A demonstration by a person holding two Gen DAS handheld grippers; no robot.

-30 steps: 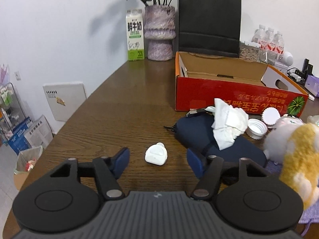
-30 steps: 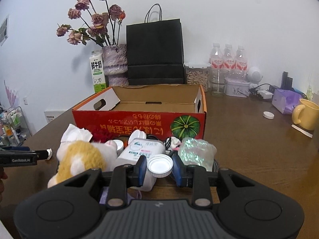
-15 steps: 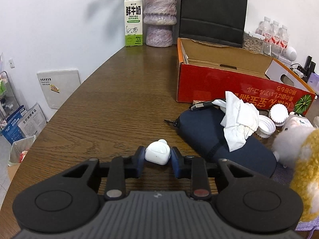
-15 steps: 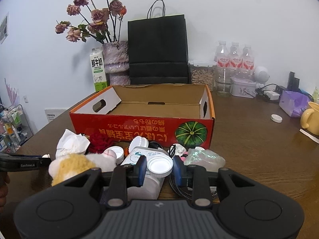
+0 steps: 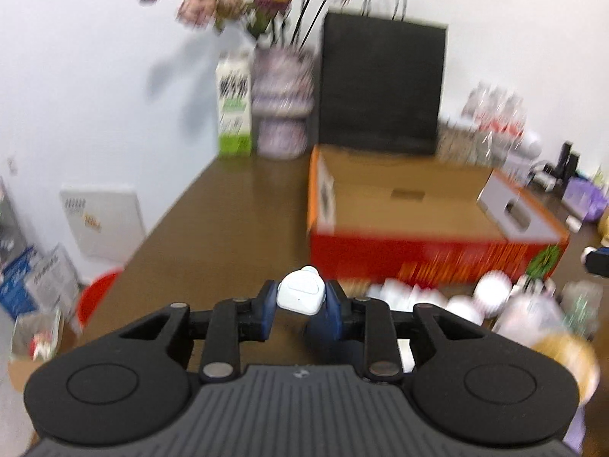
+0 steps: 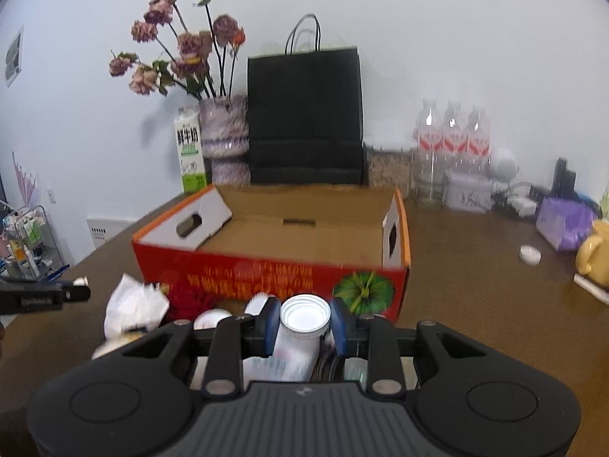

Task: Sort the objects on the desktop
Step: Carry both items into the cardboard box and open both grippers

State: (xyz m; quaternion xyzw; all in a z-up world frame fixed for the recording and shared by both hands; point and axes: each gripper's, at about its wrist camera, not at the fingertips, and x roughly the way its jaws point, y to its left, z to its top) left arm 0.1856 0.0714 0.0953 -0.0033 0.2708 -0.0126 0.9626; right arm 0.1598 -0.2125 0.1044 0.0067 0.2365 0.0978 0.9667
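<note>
Left tool (image 5: 300, 301): clamped on a small white rounded plastic case (image 5: 300, 296), held clear above the brown wooden bench (image 5: 228, 221).
Right tool (image 6: 304, 321): clamped on a white ribbed plastic bottle cap (image 6: 304, 314), above the clutter.
Ahead of both tools: open red-and-orange cardboard box (image 6: 266, 270), interior bare.
Left of right tool: crumpled white tissue (image 6: 133, 304).

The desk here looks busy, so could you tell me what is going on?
A person is sorting desk clutter with two grippers. The left hand-held gripper is shut on a small white case; the right hand-held gripper is shut on a white cap. The open red box behind shows nothing inside.
</note>
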